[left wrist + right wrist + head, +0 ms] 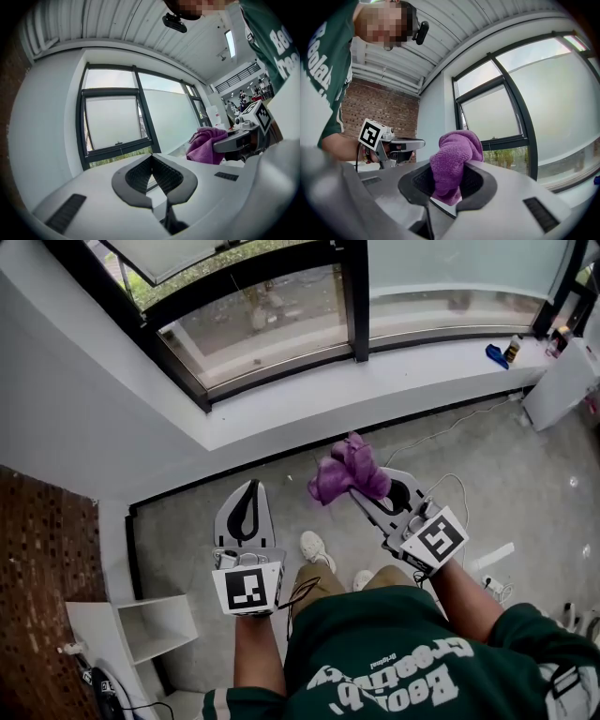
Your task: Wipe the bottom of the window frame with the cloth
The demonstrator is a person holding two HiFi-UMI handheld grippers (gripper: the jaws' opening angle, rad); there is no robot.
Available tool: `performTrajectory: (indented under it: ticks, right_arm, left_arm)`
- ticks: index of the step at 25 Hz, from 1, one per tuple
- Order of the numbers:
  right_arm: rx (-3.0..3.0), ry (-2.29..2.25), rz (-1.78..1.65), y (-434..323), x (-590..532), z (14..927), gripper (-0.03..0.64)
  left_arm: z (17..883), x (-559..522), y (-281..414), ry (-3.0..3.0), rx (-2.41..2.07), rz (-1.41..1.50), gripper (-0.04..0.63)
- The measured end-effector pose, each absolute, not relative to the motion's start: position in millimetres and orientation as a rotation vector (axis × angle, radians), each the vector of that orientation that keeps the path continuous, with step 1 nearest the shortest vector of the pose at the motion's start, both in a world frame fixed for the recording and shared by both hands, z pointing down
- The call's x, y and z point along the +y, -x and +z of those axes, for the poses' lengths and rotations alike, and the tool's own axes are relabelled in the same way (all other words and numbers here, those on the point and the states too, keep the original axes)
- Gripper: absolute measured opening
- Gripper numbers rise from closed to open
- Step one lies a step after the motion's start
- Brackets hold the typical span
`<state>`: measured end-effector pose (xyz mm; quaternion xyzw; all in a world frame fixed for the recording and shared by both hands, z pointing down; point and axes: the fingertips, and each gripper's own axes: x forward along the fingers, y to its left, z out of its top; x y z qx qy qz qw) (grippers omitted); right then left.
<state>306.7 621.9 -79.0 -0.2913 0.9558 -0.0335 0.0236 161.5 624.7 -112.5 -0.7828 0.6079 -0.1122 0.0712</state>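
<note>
Between the jaws of the right gripper (448, 183): a bunched purple microfibre cloth (452, 157), clamped through its middle, with a wad standing above the pads and a short tail below. Left gripper (151, 161): jaws closed tip to tip, nothing held.

Pose: both grippers are held low in front of the body, noses toward the window. The left forearm runs straight ahead. The right forearm comes in from the right side with its gripper angled inward, so the cloth sits to the right of the left gripper's tip, apart from it.

Step, as judged: cloth in hand, approach pending, wiping not begun. The cloth is well apart from the dark metal bottom rail of the window frame (281, 373), with the white sill ledge (309, 409) and grey concrete floor (497, 474) between.

Next move calls for a forward reach over the ledge, the wad pressed onto the rail, then a drag along it. The rail possibly curves, but lens distortion makes that uncertain.
</note>
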Motion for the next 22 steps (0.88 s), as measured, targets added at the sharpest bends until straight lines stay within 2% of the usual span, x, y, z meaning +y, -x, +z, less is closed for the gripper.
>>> performTrajectory:
  ticks: [10, 22]
  right_arm:
    - [2.961, 0.897, -0.080, -257, 538, -48, 0.100]
    - [2.968, 0.970, -0.204, -83, 303, -43, 0.100]
  left_arm:
    - [-85, 524, -110, 2.346, 1.774, -0.253, 0.009]
    - [-85, 264, 24, 2.443, 1.552, -0.317, 0.009]
